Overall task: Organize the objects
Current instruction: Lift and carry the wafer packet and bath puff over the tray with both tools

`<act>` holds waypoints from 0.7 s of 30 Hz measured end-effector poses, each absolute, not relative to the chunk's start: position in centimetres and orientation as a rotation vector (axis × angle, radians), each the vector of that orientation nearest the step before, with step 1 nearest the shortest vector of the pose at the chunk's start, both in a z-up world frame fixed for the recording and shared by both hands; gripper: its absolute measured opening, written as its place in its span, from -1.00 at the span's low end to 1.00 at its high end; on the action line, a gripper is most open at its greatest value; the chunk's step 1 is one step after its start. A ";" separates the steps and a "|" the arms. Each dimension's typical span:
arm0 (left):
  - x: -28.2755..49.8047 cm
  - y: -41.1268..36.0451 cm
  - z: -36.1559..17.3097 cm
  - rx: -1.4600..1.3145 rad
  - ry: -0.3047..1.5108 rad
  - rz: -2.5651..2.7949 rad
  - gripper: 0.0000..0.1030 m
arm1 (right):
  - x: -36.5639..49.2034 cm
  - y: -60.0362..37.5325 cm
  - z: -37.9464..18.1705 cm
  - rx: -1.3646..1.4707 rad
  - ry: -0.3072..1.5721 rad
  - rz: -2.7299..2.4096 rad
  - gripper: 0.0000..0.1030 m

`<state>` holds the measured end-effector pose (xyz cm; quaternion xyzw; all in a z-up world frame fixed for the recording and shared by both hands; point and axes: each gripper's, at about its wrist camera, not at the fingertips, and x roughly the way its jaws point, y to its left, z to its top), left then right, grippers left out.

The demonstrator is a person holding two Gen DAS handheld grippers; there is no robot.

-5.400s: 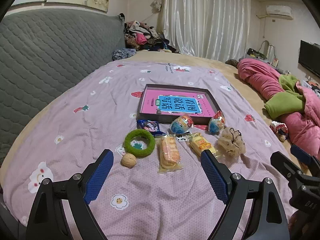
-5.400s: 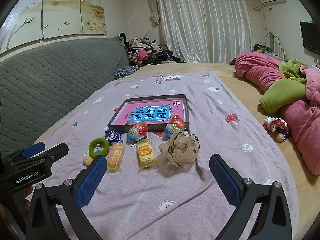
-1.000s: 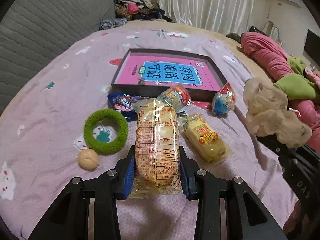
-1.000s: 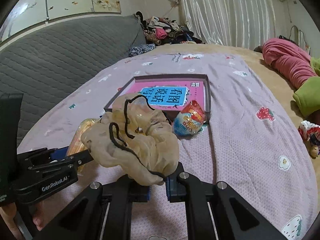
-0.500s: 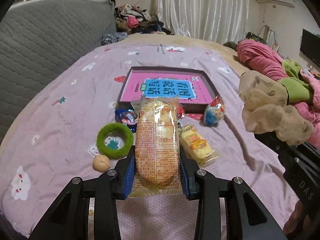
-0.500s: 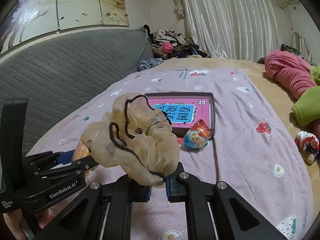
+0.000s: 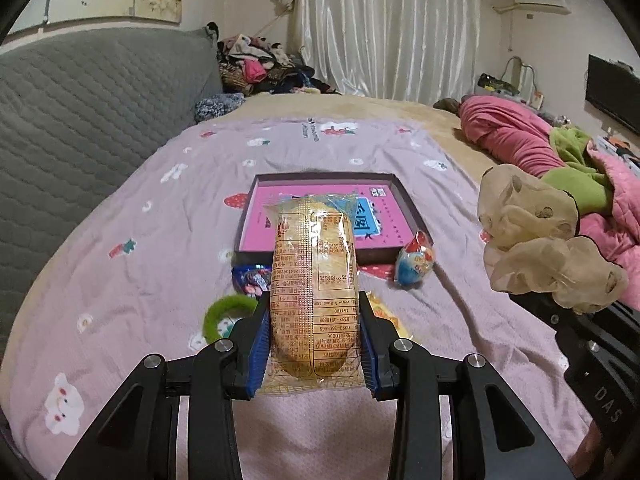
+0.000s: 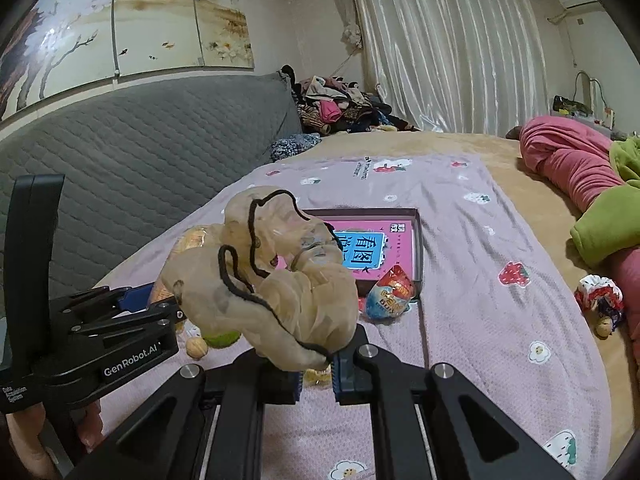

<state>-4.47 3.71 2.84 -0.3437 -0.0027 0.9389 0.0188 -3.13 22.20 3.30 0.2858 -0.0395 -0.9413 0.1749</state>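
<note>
My left gripper (image 7: 314, 308) is shut on a wrapped cake packet (image 7: 314, 264), held above the lilac bedspread. Just to its right, my right gripper (image 8: 316, 368) is shut on a beige scrunchie (image 8: 280, 280), also seen in the left wrist view as the scrunchie (image 7: 536, 240). On the bedspread ahead lies a dark box (image 7: 256, 196) with a pink book inside. In front of it lie a foil egg toy (image 7: 414, 264), a blue packet (image 7: 250, 278), a green ring (image 7: 224, 314), a yellow packet (image 7: 384, 316) and a walnut (image 8: 196, 347). The held packet hides part of the row.
A grey quilted headboard (image 7: 80, 120) runs along the left. Pink bedding (image 7: 512, 136) and a green blanket (image 7: 576, 176) are heaped on the right, with a small doll (image 8: 600, 300) beside them. Clothes (image 7: 260, 68) are piled at the far end by the curtain.
Both grippers have risen, the left with the cake packet and the right with the scrunchie. The things on the bedspread now look smaller and lower in both views.
</note>
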 end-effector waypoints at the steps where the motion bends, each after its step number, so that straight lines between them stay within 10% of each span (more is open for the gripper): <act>1: -4.7 3.6 3.0 -1.065 -0.001 2.913 -0.24 | -3.3 22.3 3.6 0.807 -0.116 -2.668 -0.80; 21: -12.0 3.4 8.7 -0.988 0.008 2.920 -0.24 | -10.0 22.4 10.0 0.767 -0.140 -2.707 -0.80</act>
